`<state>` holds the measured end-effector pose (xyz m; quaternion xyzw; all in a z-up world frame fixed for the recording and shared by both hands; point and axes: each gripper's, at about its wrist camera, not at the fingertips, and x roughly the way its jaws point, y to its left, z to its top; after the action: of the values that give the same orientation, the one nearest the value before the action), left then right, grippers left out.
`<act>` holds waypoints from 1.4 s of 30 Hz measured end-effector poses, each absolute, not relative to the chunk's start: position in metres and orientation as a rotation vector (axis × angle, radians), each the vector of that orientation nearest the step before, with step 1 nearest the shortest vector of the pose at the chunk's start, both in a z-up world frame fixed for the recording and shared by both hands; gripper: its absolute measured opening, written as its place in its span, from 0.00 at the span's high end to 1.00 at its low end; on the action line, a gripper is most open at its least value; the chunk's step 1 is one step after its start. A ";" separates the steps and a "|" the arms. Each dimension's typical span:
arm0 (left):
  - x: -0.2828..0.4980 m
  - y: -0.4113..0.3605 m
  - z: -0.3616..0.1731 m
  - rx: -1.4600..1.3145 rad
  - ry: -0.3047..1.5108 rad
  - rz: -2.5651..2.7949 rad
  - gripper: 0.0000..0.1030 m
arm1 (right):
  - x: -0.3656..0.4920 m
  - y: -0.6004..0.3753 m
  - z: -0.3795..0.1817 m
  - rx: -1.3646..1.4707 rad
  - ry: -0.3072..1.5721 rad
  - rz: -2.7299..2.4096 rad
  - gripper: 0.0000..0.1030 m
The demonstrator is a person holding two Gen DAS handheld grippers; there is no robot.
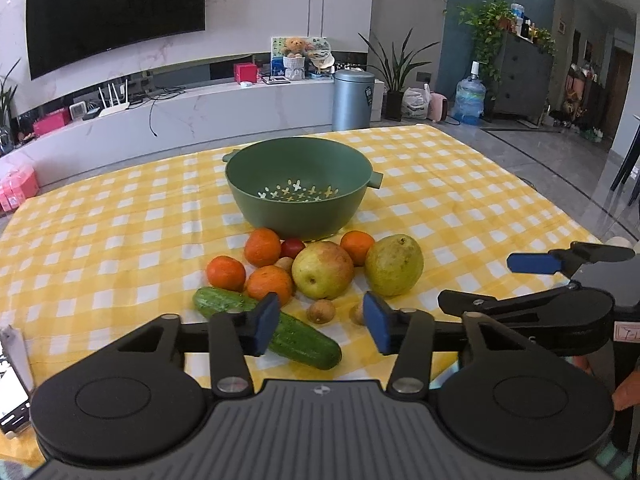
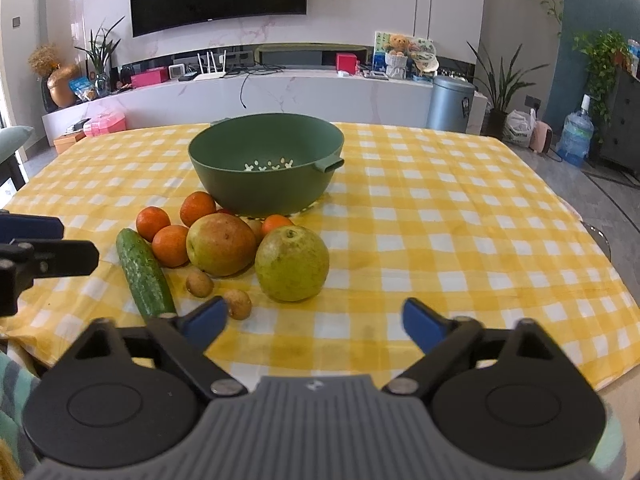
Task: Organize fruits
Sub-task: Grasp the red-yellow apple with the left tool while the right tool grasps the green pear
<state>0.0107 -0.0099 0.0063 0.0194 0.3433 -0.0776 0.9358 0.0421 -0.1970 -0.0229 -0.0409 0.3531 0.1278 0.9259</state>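
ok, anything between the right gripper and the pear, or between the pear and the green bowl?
Nothing visible. The right gripper is open with bare tablecloth up to the pear. One orange sits between pear and green bowl at table level; a lift clears it.

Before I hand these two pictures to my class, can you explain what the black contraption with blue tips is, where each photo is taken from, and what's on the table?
A person holds a two-fingered grabbing tool in each hand, each carrying a camera. One picture looks along the left gripper, the other along the right gripper. Both are open and hold nothing. On the yellow checked tablecloth stands an empty green colander bowl. In front lie four oranges, an apple, a pear, a cucumber and some small brown fruits.
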 end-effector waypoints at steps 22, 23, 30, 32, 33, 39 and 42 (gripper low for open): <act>0.103 -0.002 -0.030 0.235 0.693 -0.338 0.35 | 0.106 -0.188 -0.036 0.050 0.739 0.295 0.27; 0.104 0.000 -0.033 0.234 0.692 -0.350 0.35 | 0.108 -0.187 -0.038 0.051 0.745 0.295 0.27; 0.111 0.016 -0.047 0.227 0.693 -0.393 0.34 | 0.118 -0.178 -0.048 0.042 0.785 0.319 0.27; 0.114 0.017 -0.051 0.222 0.705 -0.398 0.34 | 0.120 -0.175 -0.049 0.033 0.799 0.321 0.27; 0.116 0.018 -0.053 0.215 0.710 -0.400 0.34 | 0.122 -0.173 -0.051 0.034 0.808 0.319 0.27; 0.121 0.013 -0.059 0.225 0.708 -0.423 0.32 | 0.135 -0.178 -0.060 0.104 0.859 0.332 0.34; 0.123 0.009 -0.064 0.234 0.719 -0.451 0.31 | 0.138 -0.181 -0.062 0.125 0.863 0.322 0.41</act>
<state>0.1226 0.0092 -0.0642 0.1133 0.3479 -0.2183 0.9047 0.1383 -0.1810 -0.0622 0.0601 0.4161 0.1550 0.8940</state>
